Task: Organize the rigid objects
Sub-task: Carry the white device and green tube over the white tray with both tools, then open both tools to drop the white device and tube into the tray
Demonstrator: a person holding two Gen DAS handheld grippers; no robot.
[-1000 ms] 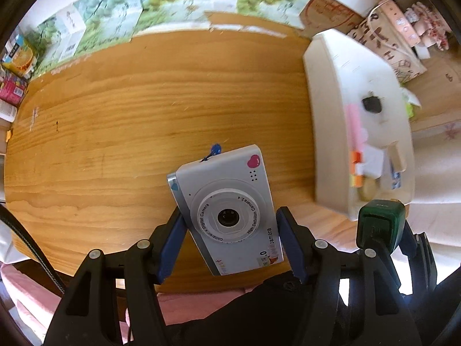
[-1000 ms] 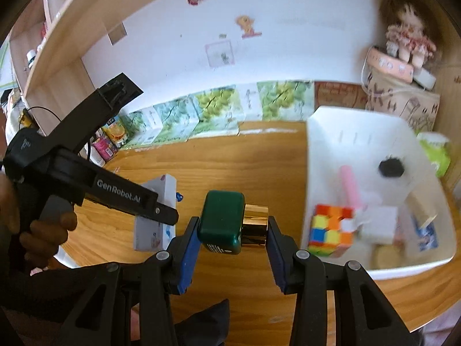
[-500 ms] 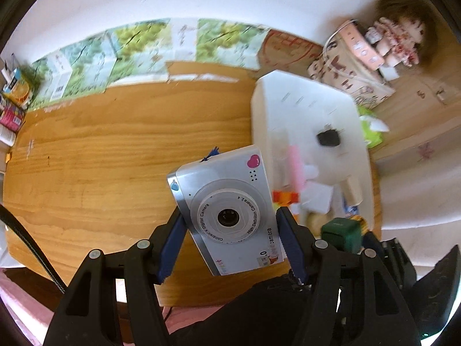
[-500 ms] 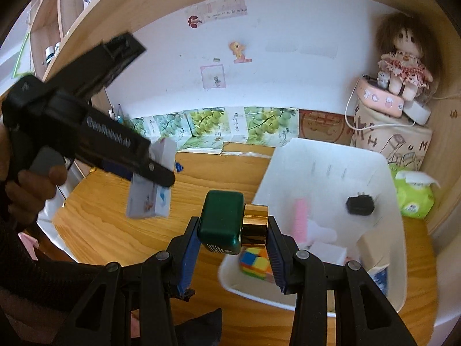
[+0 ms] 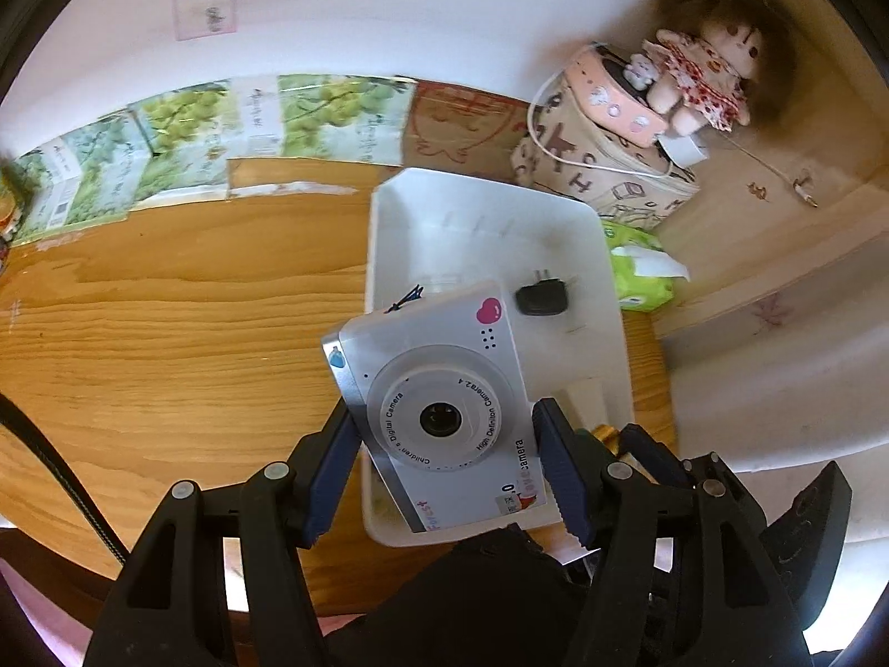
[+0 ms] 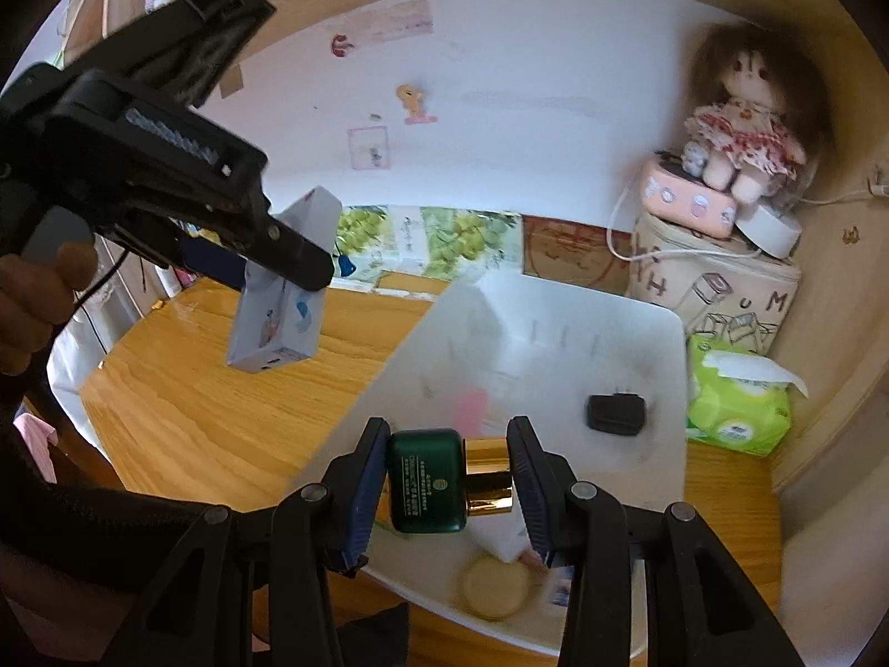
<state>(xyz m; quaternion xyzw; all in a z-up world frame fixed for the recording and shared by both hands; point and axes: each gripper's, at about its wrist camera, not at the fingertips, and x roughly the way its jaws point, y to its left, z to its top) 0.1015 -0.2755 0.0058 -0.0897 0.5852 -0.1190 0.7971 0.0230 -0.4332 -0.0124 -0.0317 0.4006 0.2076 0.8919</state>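
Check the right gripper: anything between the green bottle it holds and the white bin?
Nothing visible. The right gripper holds the green bottle above the near end of the white bin. A black plug lies farther back and a round tan piece sits nearer the front rim, neither blocking the drop.

You are in a home, most likely a child's room or study corner. A rag doll [image 6: 742, 111] in a flowered dress sits on a pink box [image 6: 686, 197] in the wooden alcove. Cartoon stickers [image 6: 414, 105] dot the white wall [image 6: 528, 128]. A pack of tissues [image 6: 736, 397] lies beside the white bin [image 6: 611, 328] on your wooden worktop [image 5: 166, 344], with printed cartons [image 5: 311, 117] lined along the back.
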